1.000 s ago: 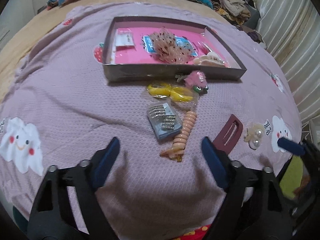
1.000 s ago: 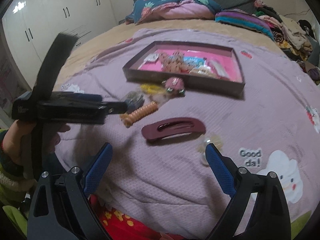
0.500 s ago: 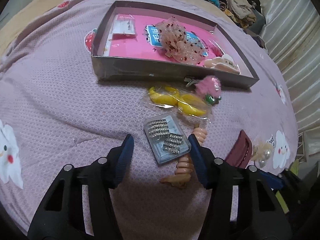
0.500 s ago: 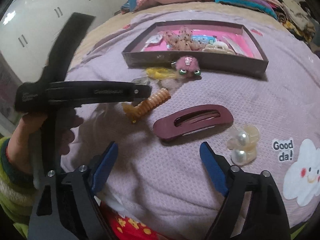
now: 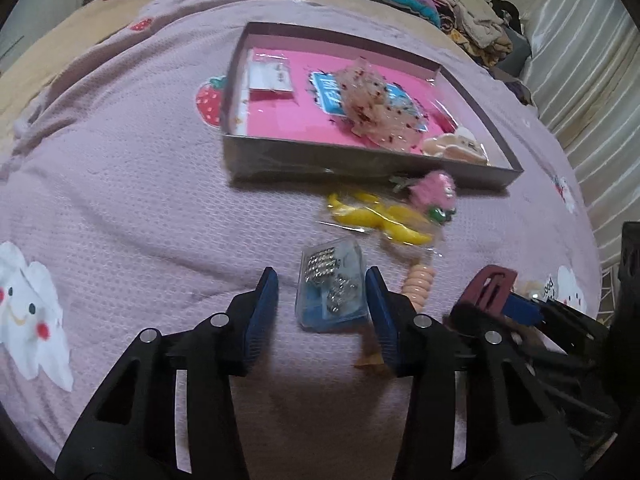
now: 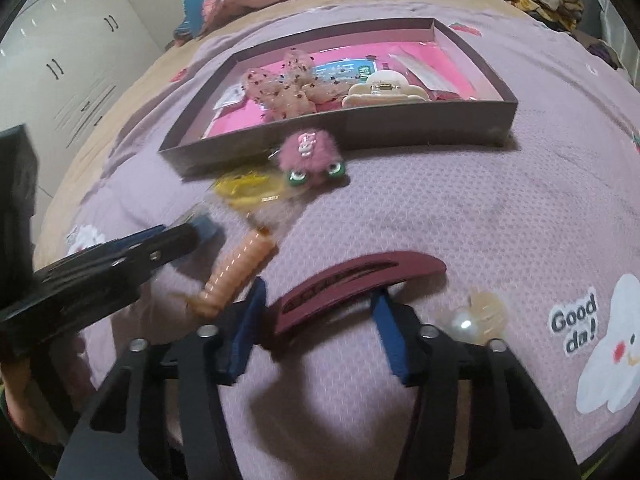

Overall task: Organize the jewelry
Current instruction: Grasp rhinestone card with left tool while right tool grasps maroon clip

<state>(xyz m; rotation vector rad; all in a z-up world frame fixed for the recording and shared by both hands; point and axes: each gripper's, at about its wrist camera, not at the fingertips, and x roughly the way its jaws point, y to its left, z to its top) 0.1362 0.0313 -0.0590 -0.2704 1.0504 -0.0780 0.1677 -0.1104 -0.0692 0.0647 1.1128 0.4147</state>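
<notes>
A: Left wrist view first. What's the left gripper (image 5: 322,304) doing?

B: Its blue fingers straddle the clear case of rhinestone clips (image 5: 332,290); the right one touches the case's edge, the left one stands apart, so it isn't clenched on it. At 12 o'clock from the case sits the grey box (image 5: 360,160) with its pink floor. The yellow packet (image 5: 380,216) and pink fuzzy clip (image 5: 434,192) lie between the two.

A: And the right wrist view?

B: The right gripper (image 6: 320,320) is spread around the maroon barrette (image 6: 360,284), one finger at each side, whether touching I cannot tell. The peach spiral tie (image 6: 236,276) lies at 10 o'clock, the pearl clip (image 6: 476,316) at 3 o'clock, all on the lilac bedspread (image 6: 480,216).
</notes>
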